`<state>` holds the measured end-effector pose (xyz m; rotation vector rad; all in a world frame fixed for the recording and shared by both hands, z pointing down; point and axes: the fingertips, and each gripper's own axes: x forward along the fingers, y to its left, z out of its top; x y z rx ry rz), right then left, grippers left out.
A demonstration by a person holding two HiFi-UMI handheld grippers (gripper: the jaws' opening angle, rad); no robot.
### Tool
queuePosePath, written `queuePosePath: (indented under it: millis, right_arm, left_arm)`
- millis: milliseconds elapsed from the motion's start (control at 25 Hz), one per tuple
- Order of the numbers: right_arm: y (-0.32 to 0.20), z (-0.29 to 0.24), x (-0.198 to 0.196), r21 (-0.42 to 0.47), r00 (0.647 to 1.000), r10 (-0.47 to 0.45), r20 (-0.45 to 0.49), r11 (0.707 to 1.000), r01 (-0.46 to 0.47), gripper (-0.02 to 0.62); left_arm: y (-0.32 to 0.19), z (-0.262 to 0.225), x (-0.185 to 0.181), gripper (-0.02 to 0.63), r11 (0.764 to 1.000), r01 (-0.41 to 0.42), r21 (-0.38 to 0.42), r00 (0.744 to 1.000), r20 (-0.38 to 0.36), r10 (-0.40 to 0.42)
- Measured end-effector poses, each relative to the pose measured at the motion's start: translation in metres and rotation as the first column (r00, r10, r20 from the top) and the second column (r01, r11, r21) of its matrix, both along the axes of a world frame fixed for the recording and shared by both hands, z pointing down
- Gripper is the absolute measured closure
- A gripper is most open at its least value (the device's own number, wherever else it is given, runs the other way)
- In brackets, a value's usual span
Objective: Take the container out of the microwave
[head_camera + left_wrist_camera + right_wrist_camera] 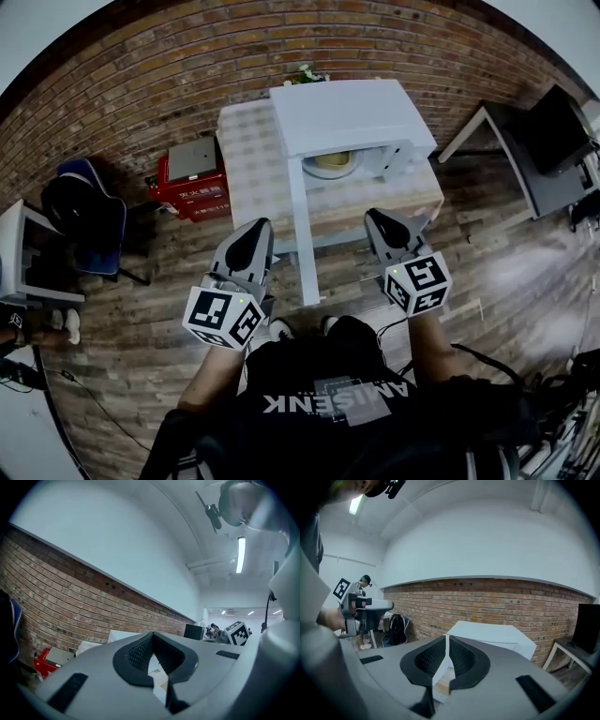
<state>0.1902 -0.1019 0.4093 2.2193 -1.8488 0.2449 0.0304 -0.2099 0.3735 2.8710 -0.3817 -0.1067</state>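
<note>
**Microwave** [347, 112]: white, box-shaped, smooth flat top. It stands on a pale worktop [246, 159] with a faint checked pattern, set against a red-brown brick wall [122, 84]. Its door [302, 234] is open and shows as a long white slab swung out towards the person.

**Container** [330, 161]: round and cream-yellow, low in profile. It sits inside the open microwave cavity, only partly visible under the top edge. Neither gripper touches it.

**Left gripper** [261, 225]: grey moulded shell with a black-and-white marker cube at the rear. The black ribbed fingers [136, 651] are closed together with nothing between them. It is held short of the worktop's near edge, to the left of the door.

**Right gripper** [373, 216]: same build. The fingers [426, 658] are pressed together and empty. It is to the right of the door, at the worktop's front edge.

**Red box** [192, 183]: rectangular with a grey lid, on the wood-plank floor [187, 253] just left of the worktop.
</note>
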Motion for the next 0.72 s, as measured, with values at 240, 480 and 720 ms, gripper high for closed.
queuePosePath:
  millis: [240,480,720]
  right_arm:
    - [-0.018,0.026,0.024,-0.046,0.999,-0.050,0.020,0.998,0.051,0.446]
    - [-0.045,0.057,0.061,-0.127,0.991,-0.124,-0.043,0.985,0.118,0.417]
    - [-0.073,0.084,0.089,-0.182,0.978,-0.197,-0.063,0.966,0.183,0.391]
  left_arm:
    - [-0.004,0.003,0.010,0.595,0.998,0.046,0.035,0.998,0.035,-0.047]
    - [-0.005,0.006,0.022,0.595,0.992,0.127,0.014,0.991,0.050,-0.127]
    - [-0.003,-0.002,0.030,0.595,0.982,0.189,0.007,0.980,0.057,-0.189]
